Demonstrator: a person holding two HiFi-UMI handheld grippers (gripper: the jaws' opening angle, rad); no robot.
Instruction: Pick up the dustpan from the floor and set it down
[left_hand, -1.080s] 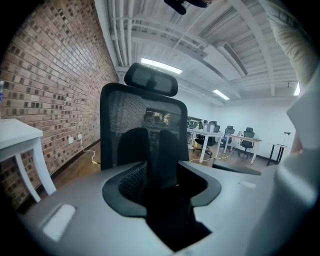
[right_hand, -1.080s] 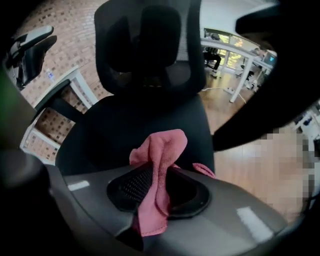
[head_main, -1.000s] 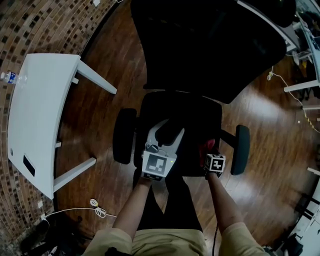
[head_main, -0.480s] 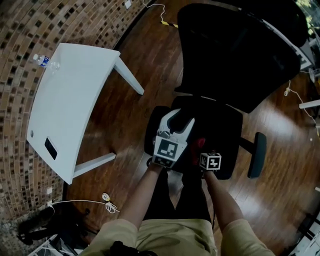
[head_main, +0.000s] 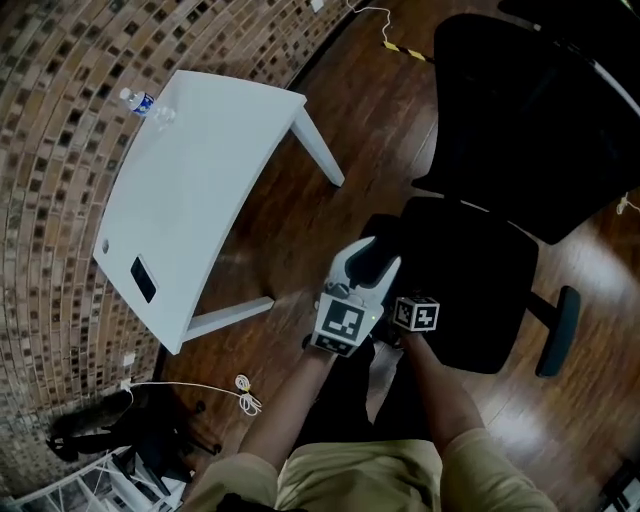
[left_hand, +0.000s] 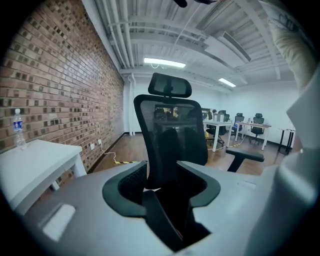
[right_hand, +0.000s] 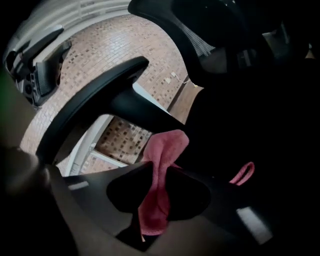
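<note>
Held side by side above the near edge of the black office chair (head_main: 470, 290), left gripper (left_hand: 169, 197) with jaws a little apart on nothing, right gripper (right_hand: 159, 172) clamped on a pink cloth (right_hand: 167, 145) (dustpan seen in no view), white table (head_main: 190, 190) further left.

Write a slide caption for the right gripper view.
Right hand-held gripper shut on a pink cloth, black office chair behind.
</note>
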